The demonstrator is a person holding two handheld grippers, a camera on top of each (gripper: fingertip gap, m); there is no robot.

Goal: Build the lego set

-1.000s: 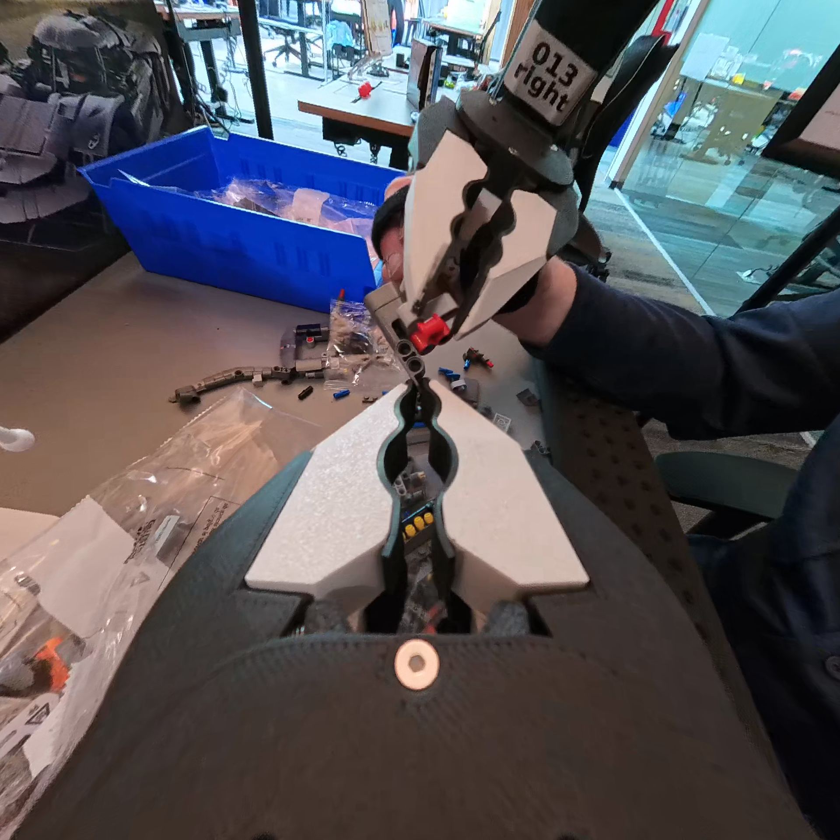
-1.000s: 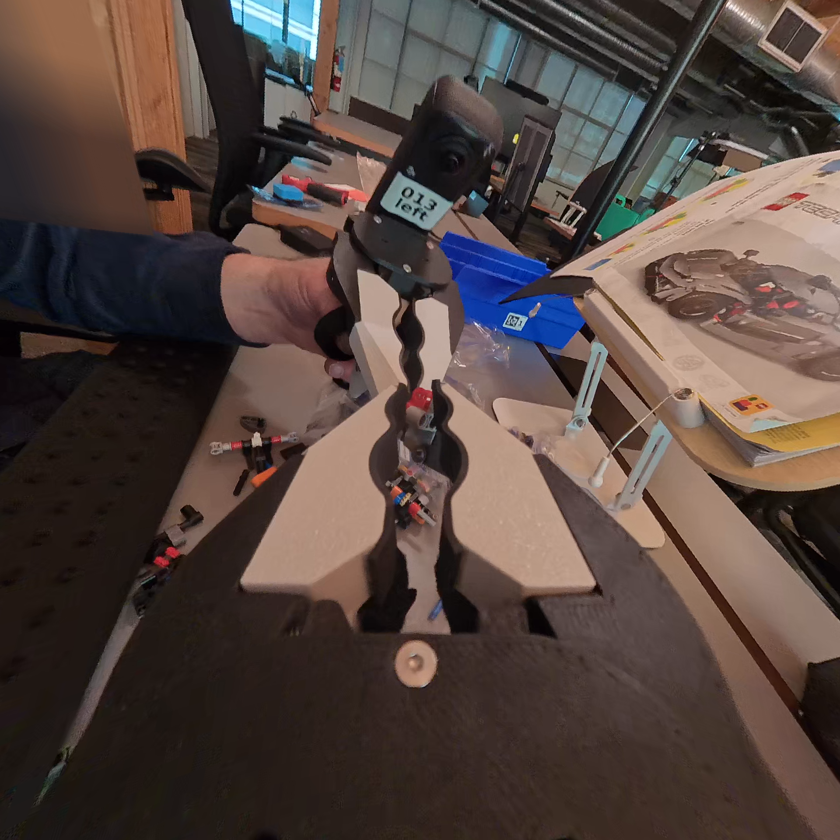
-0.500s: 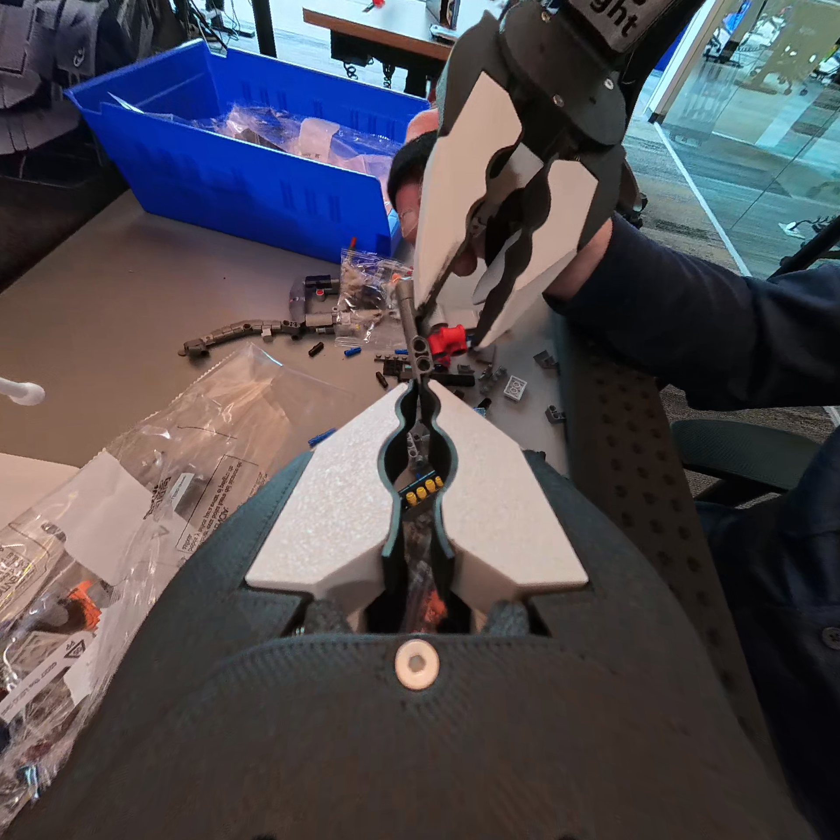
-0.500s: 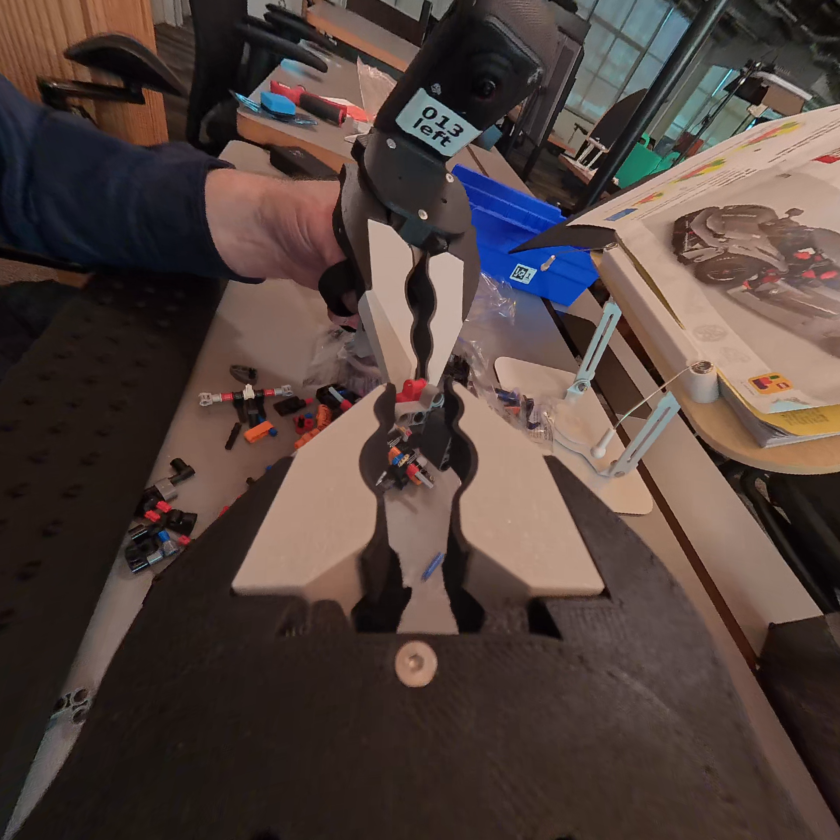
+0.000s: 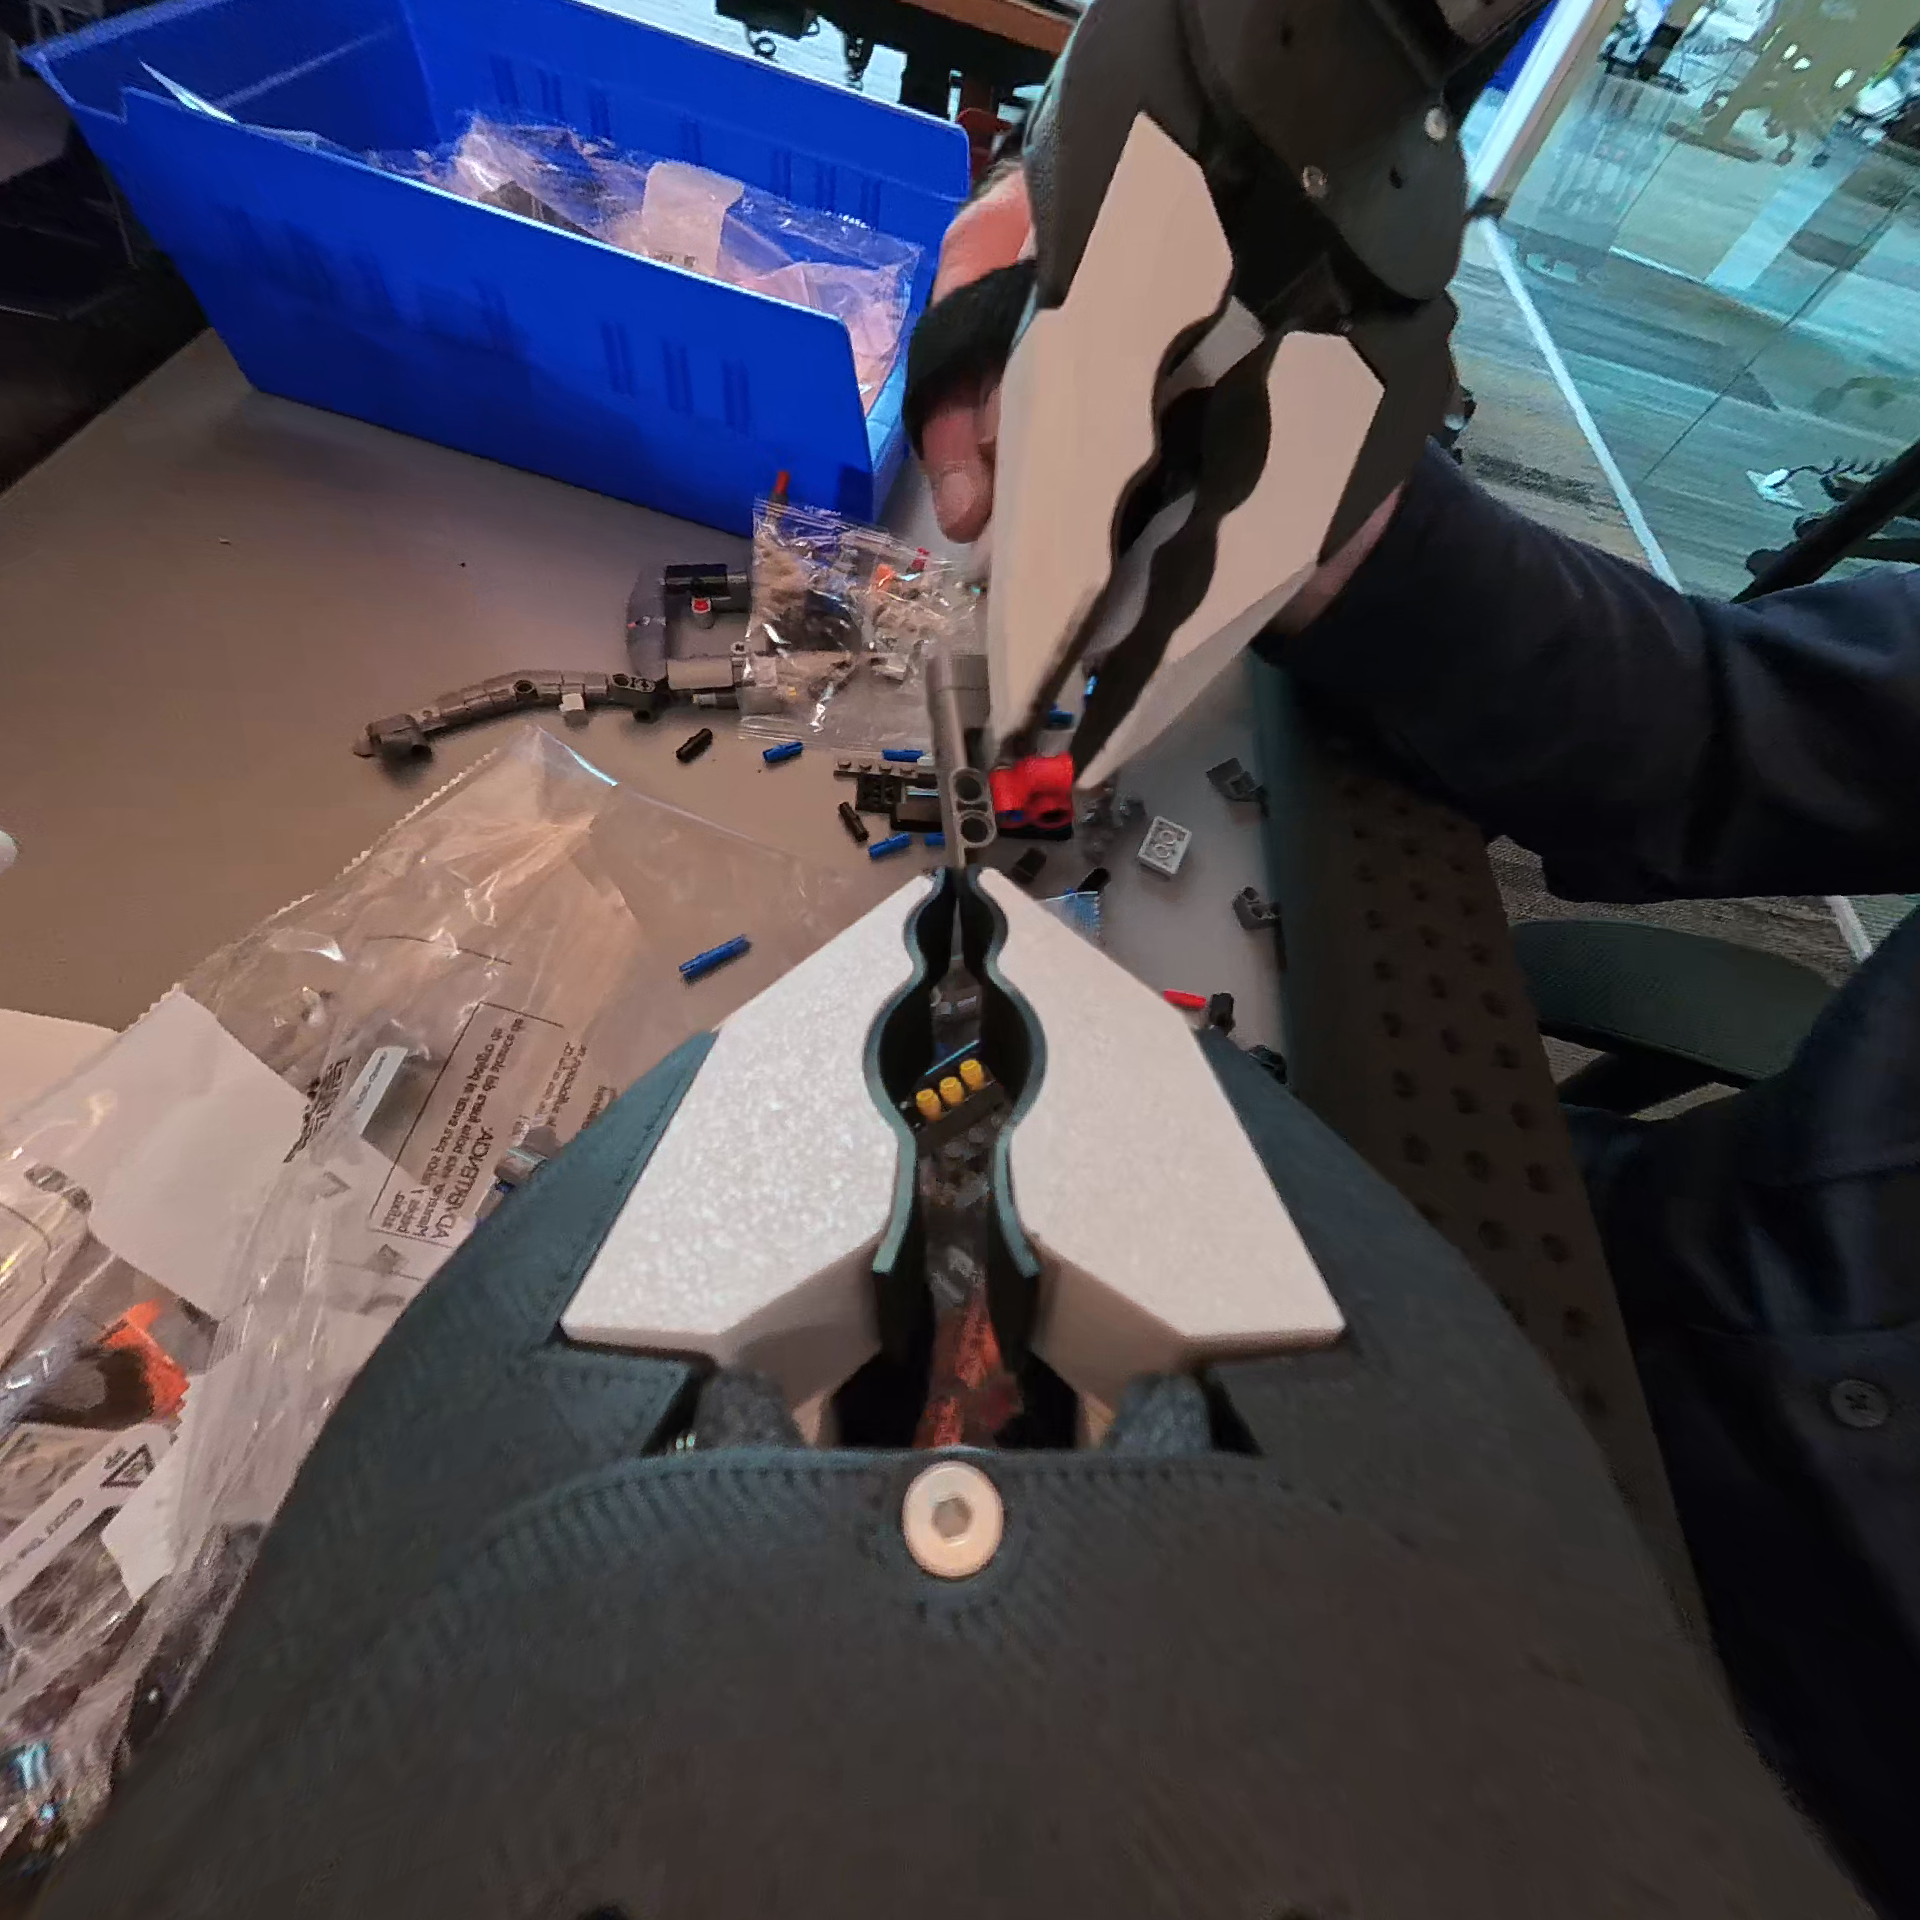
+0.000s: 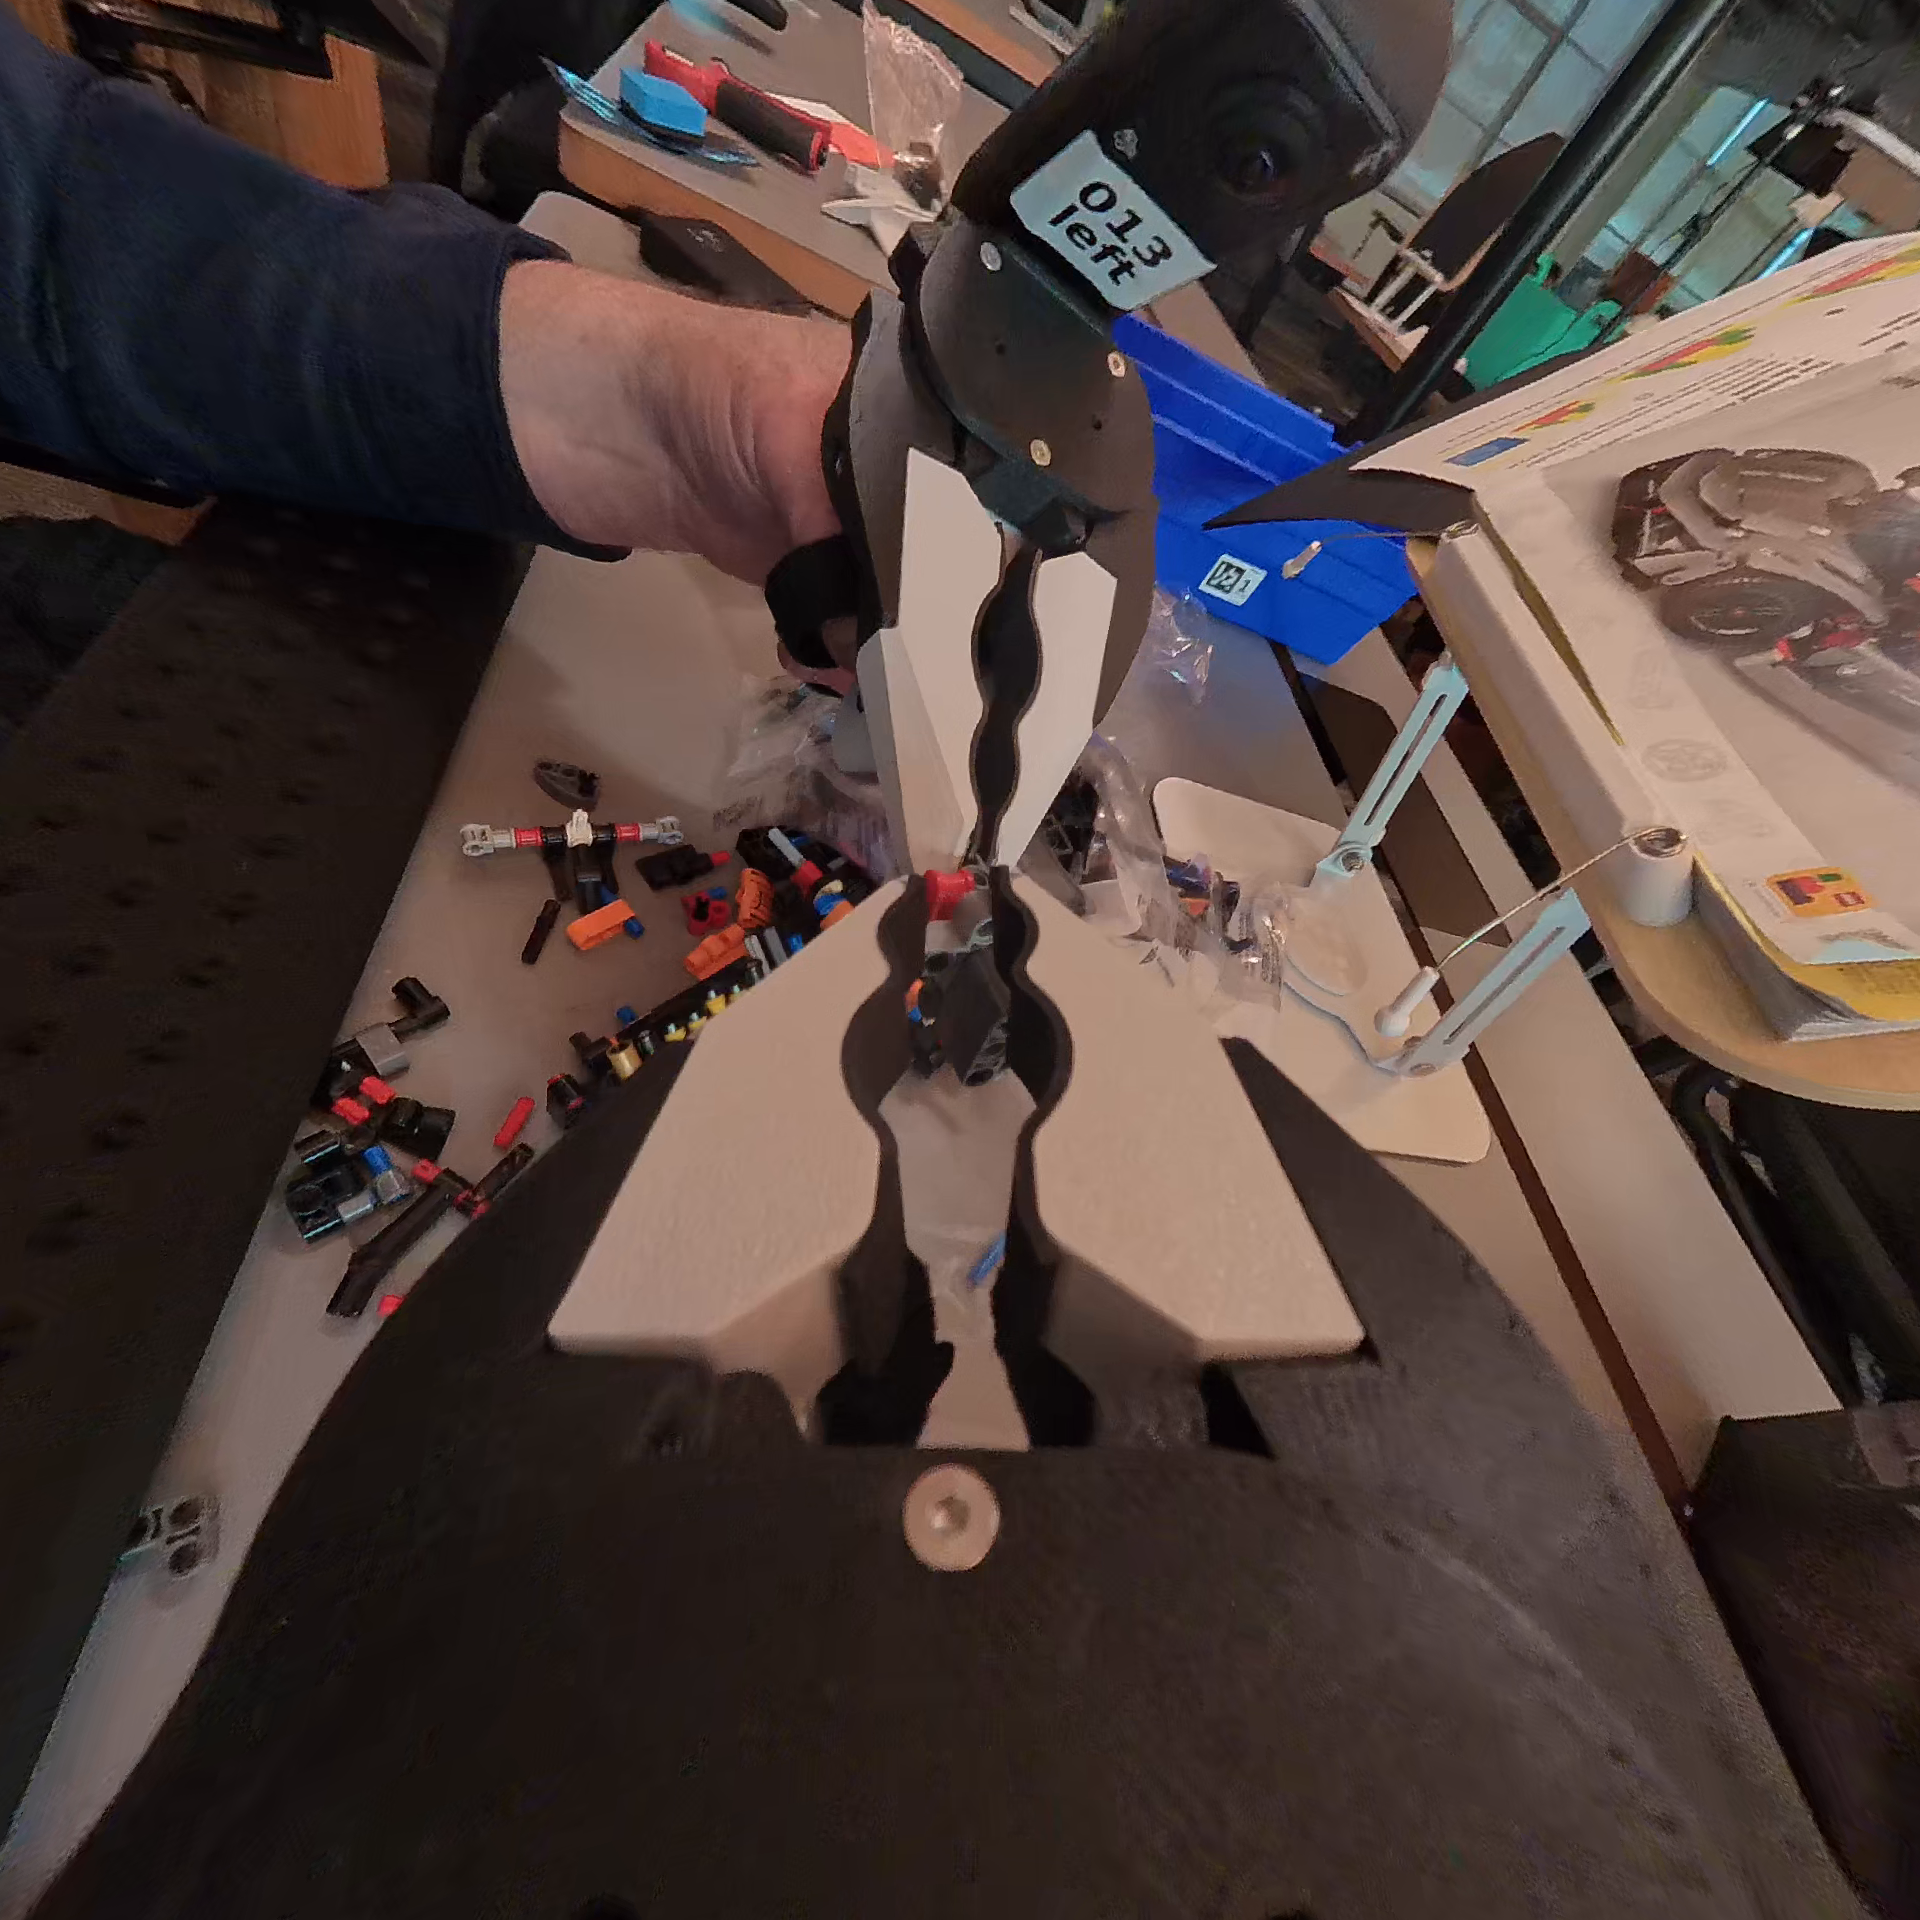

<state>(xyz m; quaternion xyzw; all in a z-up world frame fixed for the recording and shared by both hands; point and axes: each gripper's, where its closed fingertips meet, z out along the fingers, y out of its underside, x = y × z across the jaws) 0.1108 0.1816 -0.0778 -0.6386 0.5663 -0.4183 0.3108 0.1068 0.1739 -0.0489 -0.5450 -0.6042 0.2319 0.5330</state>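
Note:
My left gripper [image 5: 958, 883] is shut on the lower end of a thin grey beam [image 5: 961, 769], which stands upright above the table. My right gripper [image 5: 1044, 764] reaches in from above. Its tips grip a small red connector [image 5: 1029, 795] that sits against the right side of the beam's holes. In the right wrist view the red connector [image 6: 948, 891] lies between my right gripper's [image 6: 958, 888] tips, and the left gripper [image 6: 987, 857] points down tip to tip with it. A hand holds each gripper.
A blue bin [image 5: 468, 312] of bagged parts stands at the back. Clear plastic bags [image 5: 416, 987] lie front left. A grey chain-like assembly [image 5: 520, 696] and loose pieces [image 6: 623, 987] lie scattered on the table. An open instruction booklet [image 6: 1714, 623] rests on a stand. A black perforated mat [image 5: 1403, 1039] lies alongside. The grippers are tip to tip, or close to it. From either gripper's tips it is about 25 cm to the grey chain-like assembly [image 5: 520, 696].
Both grippers have dropped lower and tilted toward the table, staying tip to tip. The red connector is still at the beam. The right jaws widened slightly, then narrowed again.

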